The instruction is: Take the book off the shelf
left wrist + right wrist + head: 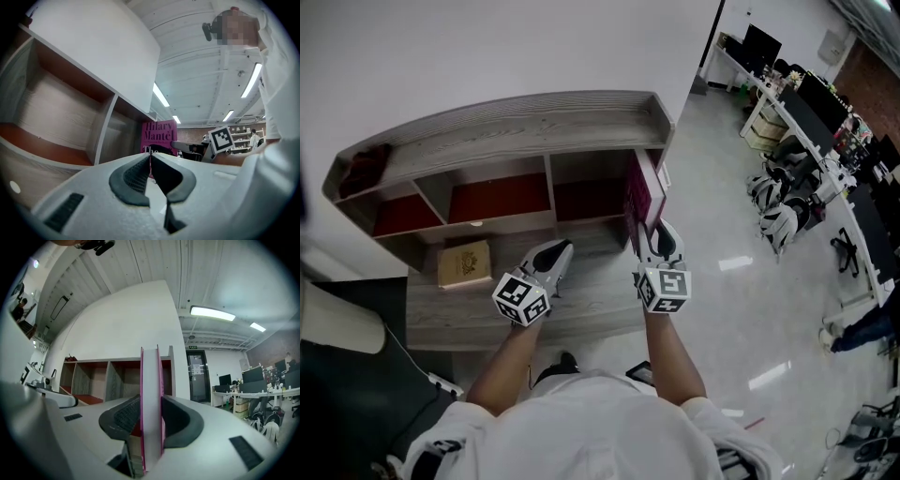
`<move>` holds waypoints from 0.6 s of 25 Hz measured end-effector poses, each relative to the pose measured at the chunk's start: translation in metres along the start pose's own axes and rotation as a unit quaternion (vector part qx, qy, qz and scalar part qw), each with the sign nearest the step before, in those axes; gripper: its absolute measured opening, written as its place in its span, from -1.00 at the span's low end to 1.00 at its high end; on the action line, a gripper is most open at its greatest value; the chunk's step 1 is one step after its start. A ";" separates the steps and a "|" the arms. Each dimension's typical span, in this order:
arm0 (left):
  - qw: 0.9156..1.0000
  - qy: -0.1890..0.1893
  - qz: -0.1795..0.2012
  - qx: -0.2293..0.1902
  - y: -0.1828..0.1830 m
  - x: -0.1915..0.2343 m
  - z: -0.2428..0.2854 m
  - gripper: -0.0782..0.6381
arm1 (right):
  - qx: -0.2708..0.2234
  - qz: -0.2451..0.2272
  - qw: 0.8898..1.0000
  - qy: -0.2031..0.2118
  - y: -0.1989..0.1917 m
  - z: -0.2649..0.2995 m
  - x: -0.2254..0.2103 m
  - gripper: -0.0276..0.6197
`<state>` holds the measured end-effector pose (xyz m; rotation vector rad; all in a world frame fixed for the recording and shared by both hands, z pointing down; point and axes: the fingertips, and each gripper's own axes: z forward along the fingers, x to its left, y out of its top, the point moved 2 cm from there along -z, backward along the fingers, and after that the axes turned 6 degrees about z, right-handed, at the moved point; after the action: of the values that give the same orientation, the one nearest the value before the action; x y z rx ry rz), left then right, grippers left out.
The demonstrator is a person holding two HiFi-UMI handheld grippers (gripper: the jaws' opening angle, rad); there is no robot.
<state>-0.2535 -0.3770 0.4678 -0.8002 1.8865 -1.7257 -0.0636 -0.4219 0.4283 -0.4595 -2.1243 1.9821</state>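
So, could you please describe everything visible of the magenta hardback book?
The magenta hardback book has glossy pink covers around a pale page block; its front reads "Hilary Mantel" in dark letters. Closed and upright, it stands before the rightmost compartment of the grey wooden shelf. The dark pads of the right gripper clamp both covers; whether its lower edge rests on the shelf is unclear.

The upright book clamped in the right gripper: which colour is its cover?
Magenta pink with dark lettering; the upright book shows best in the left gripper view.
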 end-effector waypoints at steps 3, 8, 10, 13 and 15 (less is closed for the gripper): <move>1.000 0.009 -0.003 -0.001 -0.001 0.003 -0.004 -0.72 | 0.001 0.002 1.000 0.001 -0.001 0.003 -0.001 -0.48; 1.000 0.015 -0.009 0.002 -0.005 0.004 -0.005 -0.72 | 0.013 -0.006 1.000 -0.001 -0.003 0.011 -0.006 -0.47; 1.000 0.015 -0.013 0.003 -0.008 0.004 -0.005 -0.72 | 0.014 -0.007 1.000 -0.002 -0.003 0.013 -0.008 -0.48; 1.000 0.011 -0.015 0.003 -0.008 0.003 -0.003 -0.72 | 0.011 -0.004 1.000 -0.002 -0.004 0.013 -0.008 -0.48; 1.000 0.009 -0.014 0.003 -0.008 0.001 -0.002 -0.72 | 0.006 -0.001 1.000 0.004 -0.003 0.012 -0.007 -0.48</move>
<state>-0.2544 -0.3762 0.4759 -0.8140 1.8904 -1.7597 -0.0613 -0.4359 0.4306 -0.4626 -2.1054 1.9880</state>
